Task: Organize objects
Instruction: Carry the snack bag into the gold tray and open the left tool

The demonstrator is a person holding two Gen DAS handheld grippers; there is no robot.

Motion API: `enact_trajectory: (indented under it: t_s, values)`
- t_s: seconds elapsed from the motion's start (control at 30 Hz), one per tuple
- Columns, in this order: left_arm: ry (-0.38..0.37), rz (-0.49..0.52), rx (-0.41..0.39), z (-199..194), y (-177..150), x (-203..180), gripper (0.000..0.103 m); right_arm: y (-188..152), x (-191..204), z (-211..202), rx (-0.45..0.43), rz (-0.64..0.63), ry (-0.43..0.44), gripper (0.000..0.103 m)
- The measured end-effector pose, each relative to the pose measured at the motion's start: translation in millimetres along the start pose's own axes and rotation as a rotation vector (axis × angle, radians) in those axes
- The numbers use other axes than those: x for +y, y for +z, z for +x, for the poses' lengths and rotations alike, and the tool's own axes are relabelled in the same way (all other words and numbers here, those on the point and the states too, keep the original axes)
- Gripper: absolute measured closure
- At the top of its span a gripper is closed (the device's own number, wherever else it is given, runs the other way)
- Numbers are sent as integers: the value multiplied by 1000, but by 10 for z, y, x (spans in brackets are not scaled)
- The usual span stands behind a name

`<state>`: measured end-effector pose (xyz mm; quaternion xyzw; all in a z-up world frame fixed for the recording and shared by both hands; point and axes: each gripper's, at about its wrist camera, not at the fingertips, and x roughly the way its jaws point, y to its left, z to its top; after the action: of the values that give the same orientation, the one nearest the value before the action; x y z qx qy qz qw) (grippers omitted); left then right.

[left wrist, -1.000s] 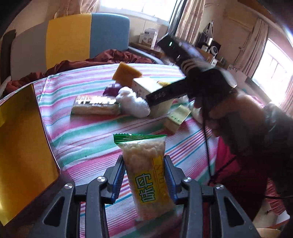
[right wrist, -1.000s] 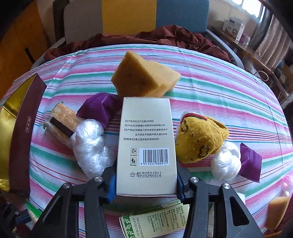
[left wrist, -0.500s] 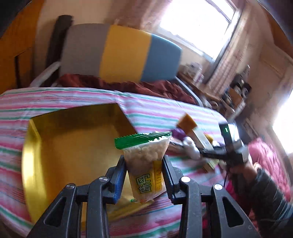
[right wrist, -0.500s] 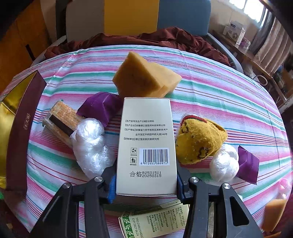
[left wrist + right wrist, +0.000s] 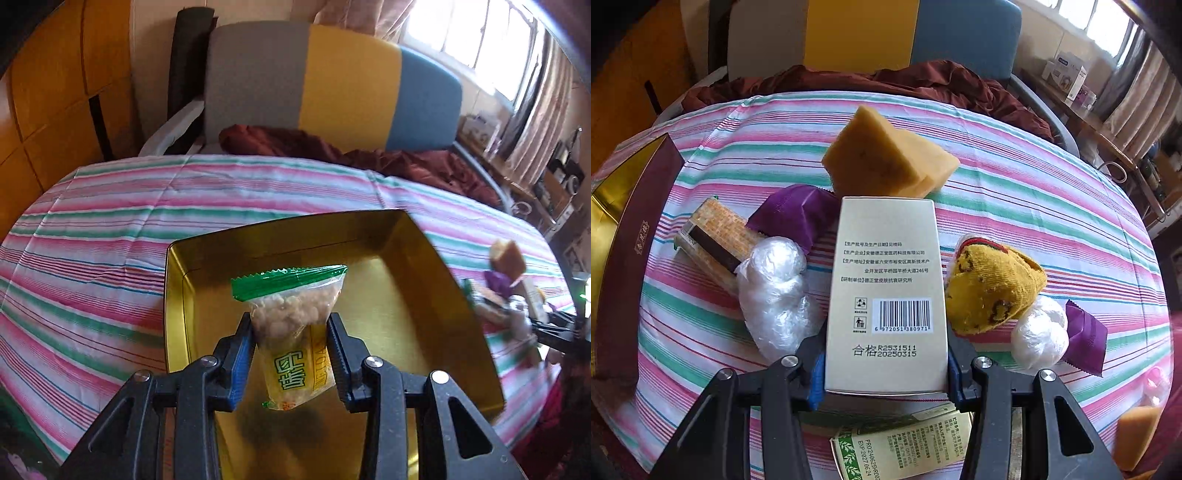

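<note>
Left gripper (image 5: 291,349), pinching snack packet (image 5: 291,325), now hovering over gold tray (image 5: 369,236), frame centre; drop looking imminent. Right gripper (image 5: 886,363) clamping white carton (image 5: 886,295), waiting.

Left gripper (image 5: 291,334): black plastic linkage arms with triangular cut-outs, silver round screws at the pivots, ribbed black fingers (image 5: 339,345), blue pad on the left one. Right gripper (image 5: 886,363): same build, black arms, silver screws, blue pads on both fingers (image 5: 816,373).
</note>
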<state>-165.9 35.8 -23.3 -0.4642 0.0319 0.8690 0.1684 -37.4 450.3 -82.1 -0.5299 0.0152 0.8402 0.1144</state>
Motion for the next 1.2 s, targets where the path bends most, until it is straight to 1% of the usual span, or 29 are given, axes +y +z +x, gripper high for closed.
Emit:
enact_trajectory:
  t_s: [0.1,0.27,0.37,0.47,0.53,0.6,0.73,0.87,1.0,1.1,1.2]
  values:
    - [53,-18,26,221,108,129,65,3,1,4,0,0,1,53]
    - [124,-45,26,490,189,266,65,4,2,8,-1,-2,0,53]
    - [149,-55,25,587,196,292,65,8,6,13,-3,-6,-2,53]
    - [185,-45,20,657,200,287,64,23,16,37,4,-14,-6,53]
    - [189,-49,18,664,194,297,64,24,26,55,9,-22,-11,53]
    - [191,-48,5,626,189,307,61,23,28,69,13,-25,-12,53]
    - [195,-64,-39,465,152,335,61,23,24,70,13,-24,-12,53]
    - [188,-80,-84,203,-11,264,61,22,24,75,16,-25,-14,52]
    - [154,-79,-118,-55,-252,68,61,8,10,130,49,-22,-32,51]
    - [133,-67,-130,-222,-429,-123,61,17,-19,105,43,3,-19,50]
    - [119,-38,-154,-402,-590,-341,61,33,-55,55,18,20,-18,49]
